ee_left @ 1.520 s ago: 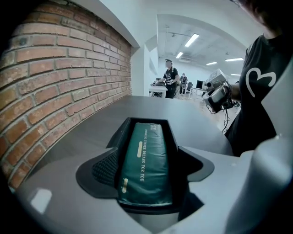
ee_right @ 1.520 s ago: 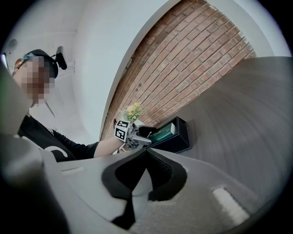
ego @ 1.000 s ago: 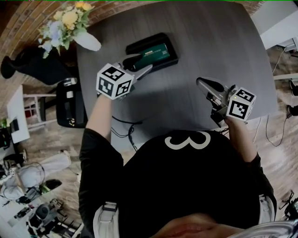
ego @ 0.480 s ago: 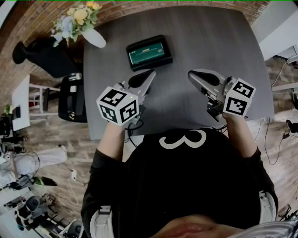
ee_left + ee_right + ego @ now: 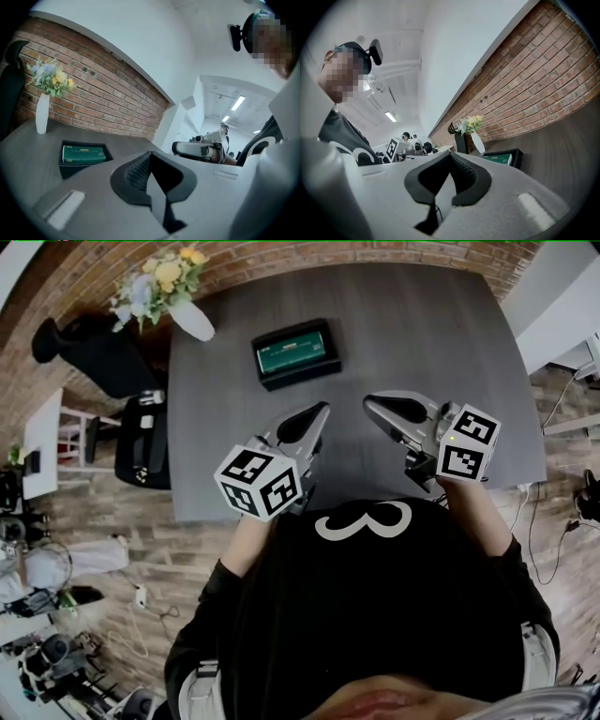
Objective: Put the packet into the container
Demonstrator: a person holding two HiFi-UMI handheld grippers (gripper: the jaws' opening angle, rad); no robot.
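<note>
A green packet (image 5: 292, 351) lies flat inside the black container (image 5: 300, 379) at the far left-middle of the grey table (image 5: 422, 324). My left gripper (image 5: 321, 412) hovers over the near part of the table, well short of the container, shut with nothing in it. My right gripper (image 5: 369, 403) hangs beside it, also shut and empty. In the left gripper view the packet (image 5: 84, 153) shows inside the container (image 5: 75, 169), ahead and left of the closed jaws (image 5: 151, 159). The right gripper view has the container (image 5: 516, 154) off to the right.
A white vase with flowers (image 5: 190, 319) stands at the table's far left corner. A black chair (image 5: 141, 442) sits left of the table, on the wood floor. A brick wall runs behind the table's far edge. The person's torso is against the near edge.
The left gripper has drawn back from the container toward the person and its jaws have closed empty. The packet stays in the container. The right gripper shifted slightly left.
</note>
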